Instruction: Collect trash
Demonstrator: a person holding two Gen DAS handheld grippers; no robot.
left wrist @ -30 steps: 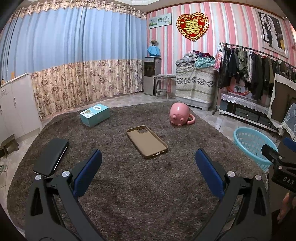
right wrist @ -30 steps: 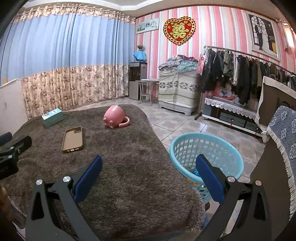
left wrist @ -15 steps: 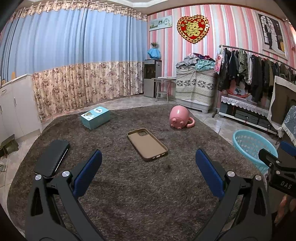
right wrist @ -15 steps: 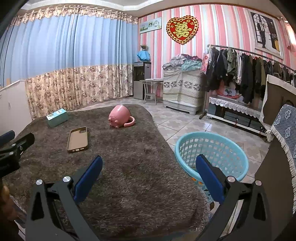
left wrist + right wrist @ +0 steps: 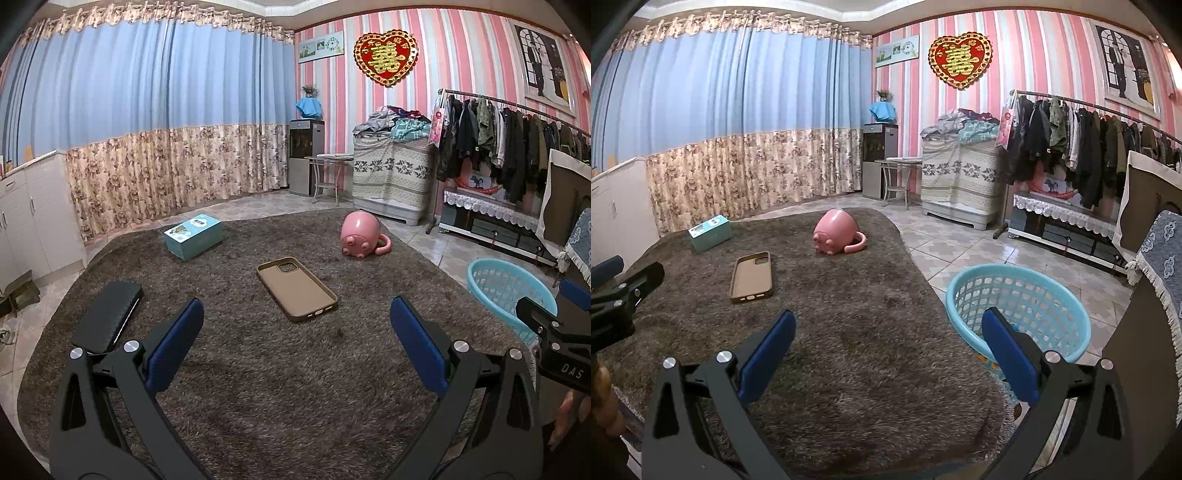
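Both grippers hover over a shaggy brown rug (image 5: 295, 387), the landmark here. The left gripper (image 5: 295, 339) has its jaws spread wide and empty; the right gripper (image 5: 888, 350) likewise, jaws apart, holding nothing. On the rug lie a tan phone case (image 5: 296, 288) near its middle, a tipped pink pig mug (image 5: 360, 234) toward its far right edge, a teal box (image 5: 193, 236) at its far left, and a black wallet (image 5: 107, 317) at its left edge. A light blue basket (image 5: 1015, 306) stands on the tiled floor just off the rug's right edge.
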